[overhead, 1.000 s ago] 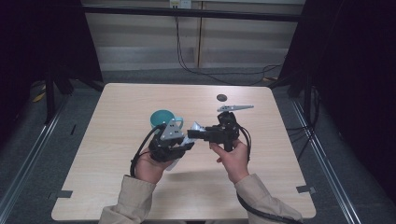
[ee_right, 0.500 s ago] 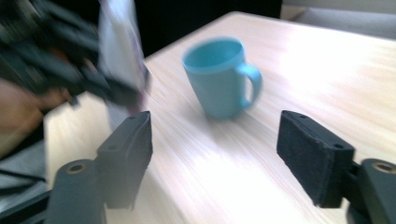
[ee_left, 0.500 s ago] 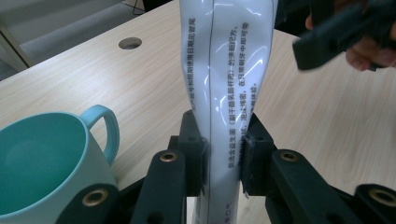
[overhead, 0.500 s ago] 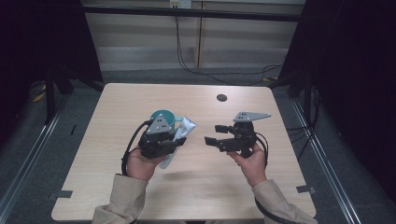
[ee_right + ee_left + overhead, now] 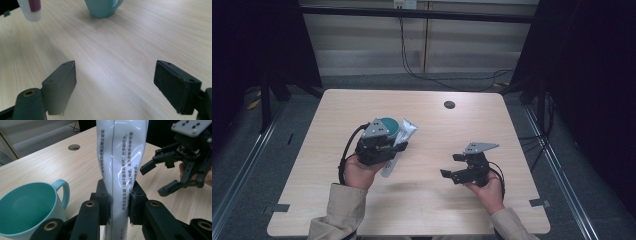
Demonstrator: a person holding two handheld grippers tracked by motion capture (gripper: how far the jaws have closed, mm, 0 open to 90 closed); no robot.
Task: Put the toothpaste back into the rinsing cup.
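While left claw (image 5: 117, 207) clamps white tube (image 5: 122, 165), right claw (image 5: 454, 165) just opened, nothing between, teal mug (image 5: 27, 210) empty

A white tube (image 5: 122, 167) (fine black print), a teal cup (image 5: 27, 210), a pale wood-grain table (image 5: 437, 200).

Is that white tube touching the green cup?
Apart. In the left gripper view, bare table shows between the white tube, clamped by the left gripper, and the green cup.
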